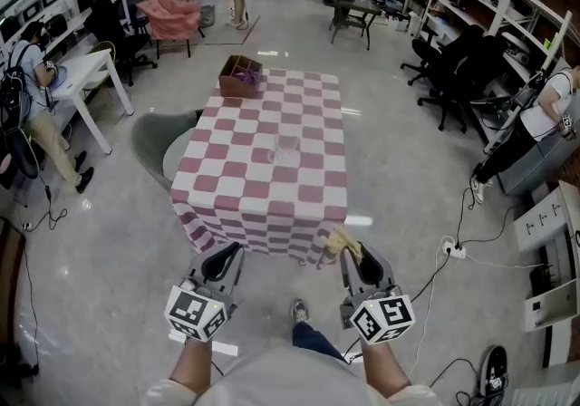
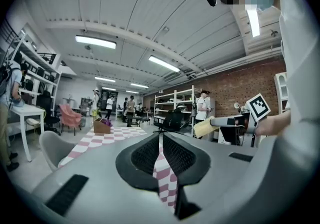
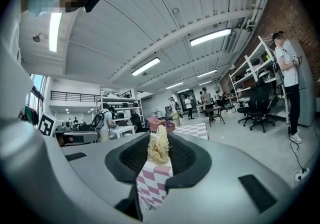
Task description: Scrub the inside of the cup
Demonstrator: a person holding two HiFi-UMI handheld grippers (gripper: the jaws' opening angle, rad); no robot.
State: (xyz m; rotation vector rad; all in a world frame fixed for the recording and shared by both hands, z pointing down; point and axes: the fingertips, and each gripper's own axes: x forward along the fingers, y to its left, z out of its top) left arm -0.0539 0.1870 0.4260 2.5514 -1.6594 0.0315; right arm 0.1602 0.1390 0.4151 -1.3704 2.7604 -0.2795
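Note:
A clear cup [image 1: 286,149] stands near the middle of the pink-and-white checked table [image 1: 245,179], faint and hard to make out. Both grippers are held level in front of the table's near edge, short of the cup. My right gripper [image 1: 350,252] is shut on a pale yellow fibrous scrubber [image 1: 339,240], which pokes out between its jaws [image 3: 159,144]. My left gripper [image 1: 225,259] is shut with nothing in it; only a thin slit shows between its pads [image 2: 150,154]. The scrubber [image 2: 203,128] also shows at the right of the left gripper view.
A brown open box [image 1: 239,75] with something purple in it sits on the table's far left corner. A grey chair [image 1: 156,143] stands at the table's left side. People, office chairs, desks and shelves ring the room; cables [image 1: 458,250] lie on the floor at right.

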